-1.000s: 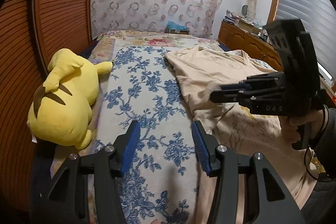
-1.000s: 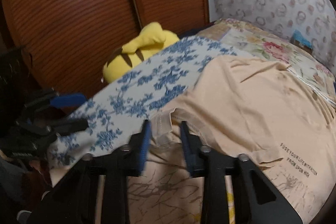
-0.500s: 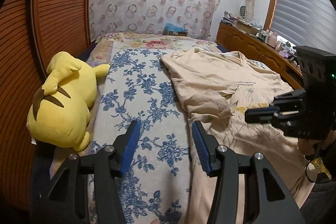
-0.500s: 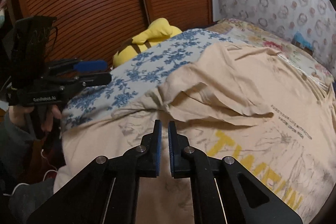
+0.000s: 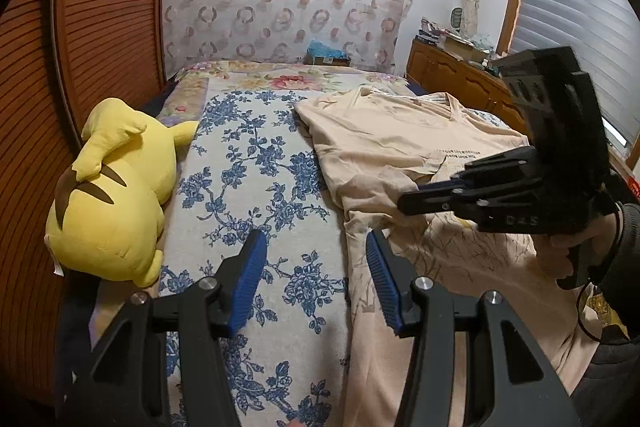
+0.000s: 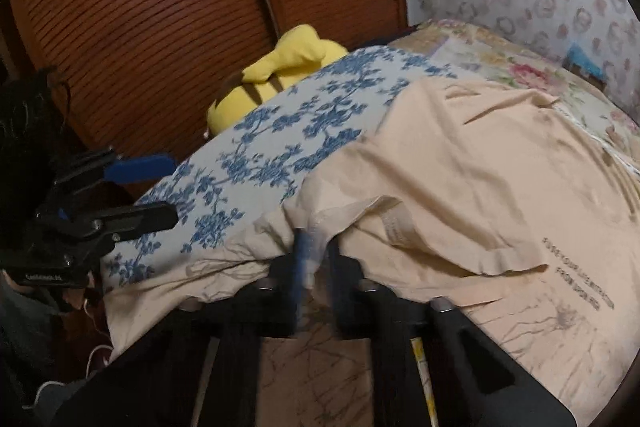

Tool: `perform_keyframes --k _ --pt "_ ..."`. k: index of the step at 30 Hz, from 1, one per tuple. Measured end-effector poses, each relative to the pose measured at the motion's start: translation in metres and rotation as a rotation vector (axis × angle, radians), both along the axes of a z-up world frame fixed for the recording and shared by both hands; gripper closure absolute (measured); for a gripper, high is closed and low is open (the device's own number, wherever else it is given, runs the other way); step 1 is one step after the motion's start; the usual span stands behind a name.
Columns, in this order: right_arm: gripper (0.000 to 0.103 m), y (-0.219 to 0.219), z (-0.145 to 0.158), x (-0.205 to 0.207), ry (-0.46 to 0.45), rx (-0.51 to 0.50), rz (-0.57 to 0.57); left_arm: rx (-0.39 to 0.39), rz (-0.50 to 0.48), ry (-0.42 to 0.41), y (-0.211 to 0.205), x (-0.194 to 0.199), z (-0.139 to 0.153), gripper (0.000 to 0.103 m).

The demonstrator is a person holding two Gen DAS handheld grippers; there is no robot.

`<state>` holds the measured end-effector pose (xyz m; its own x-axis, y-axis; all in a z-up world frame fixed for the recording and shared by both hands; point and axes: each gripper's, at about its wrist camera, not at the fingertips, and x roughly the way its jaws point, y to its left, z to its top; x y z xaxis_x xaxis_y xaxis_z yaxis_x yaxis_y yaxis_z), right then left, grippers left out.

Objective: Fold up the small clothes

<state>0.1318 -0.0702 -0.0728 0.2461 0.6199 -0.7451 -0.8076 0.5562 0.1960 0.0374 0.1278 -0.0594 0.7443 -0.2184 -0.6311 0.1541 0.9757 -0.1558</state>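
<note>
A beige T-shirt with dark print (image 5: 384,151) lies on the bed, its left side folded over toward the middle; it also shows in the right wrist view (image 6: 480,167). My left gripper (image 5: 314,283) is open and empty above the blue-flowered bedspread, just left of the shirt's edge. My right gripper (image 6: 316,259) is blurred, its jaws narrowly apart with a fold of the shirt's left edge between them. In the left wrist view it (image 5: 404,201) reaches in from the right over the shirt.
A yellow plush toy (image 5: 112,187) lies at the bed's left edge against the brown slatted wardrobe doors (image 6: 160,7). The blue-flowered bedspread (image 5: 248,179) covers the bed. A wooden dresser (image 5: 452,75) with clutter stands at the back right by the window.
My right gripper, shut and pulled back half a second ago, has moved forward to the shirt's folded left edge and now has cloth between its jaws. My left gripper has barely moved.
</note>
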Motion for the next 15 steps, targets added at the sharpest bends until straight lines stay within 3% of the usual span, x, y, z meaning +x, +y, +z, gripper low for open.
perform_keyframes --k 7,15 --pt "0.103 -0.025 0.005 -0.036 -0.012 0.012 0.033 -0.001 0.002 0.007 -0.002 -0.001 -0.004 0.052" --pt "0.103 -0.039 0.011 -0.028 -0.061 0.013 -0.031 -0.003 -0.009 0.007 -0.012 -0.001 -0.001 0.052"
